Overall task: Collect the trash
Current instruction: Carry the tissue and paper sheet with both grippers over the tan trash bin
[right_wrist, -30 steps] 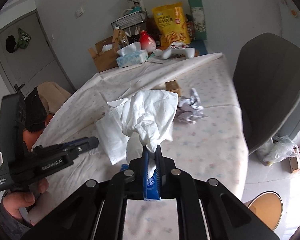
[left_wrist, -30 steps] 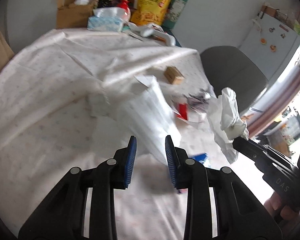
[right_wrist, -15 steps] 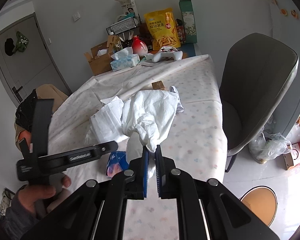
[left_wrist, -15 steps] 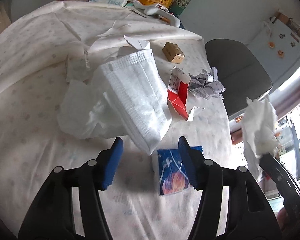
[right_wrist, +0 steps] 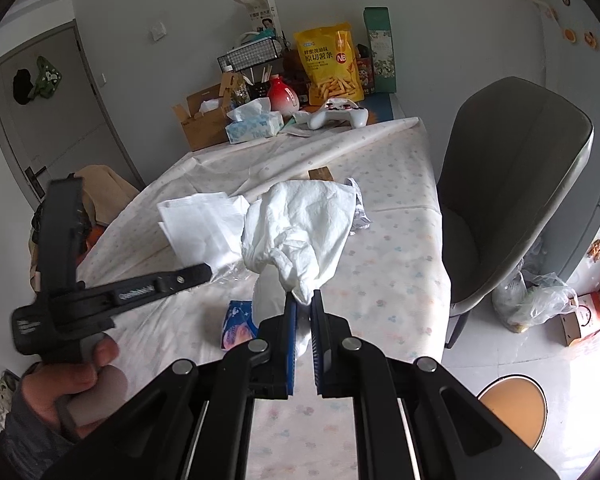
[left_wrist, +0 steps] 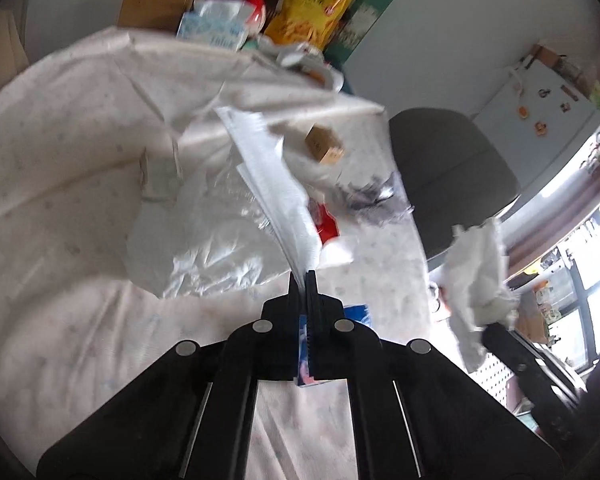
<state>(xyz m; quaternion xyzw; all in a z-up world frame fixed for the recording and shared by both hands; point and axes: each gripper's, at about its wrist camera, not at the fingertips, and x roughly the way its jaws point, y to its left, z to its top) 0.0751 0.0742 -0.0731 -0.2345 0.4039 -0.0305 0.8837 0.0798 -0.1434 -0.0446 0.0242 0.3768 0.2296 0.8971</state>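
We see our left gripper (left_wrist: pixel 303 280) and right gripper (right_wrist: pixel 304 300), both black with round silver screws. The right fingers (right_wrist: pixel 291 344) have blue pads. Our bare left hand (right_wrist: pixel 76 380) wears a grey sleeve.

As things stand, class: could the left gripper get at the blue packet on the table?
Probably not yet. The left gripper is shut on the white mask, so its jaws are occupied, though the blue packet lies uncovered just below it.

left hand-held gripper (left_wrist: pixel 303 276) | clamped on white napkin (left_wrist: pixel 274 184) | above table (left_wrist: pixel 60 208)
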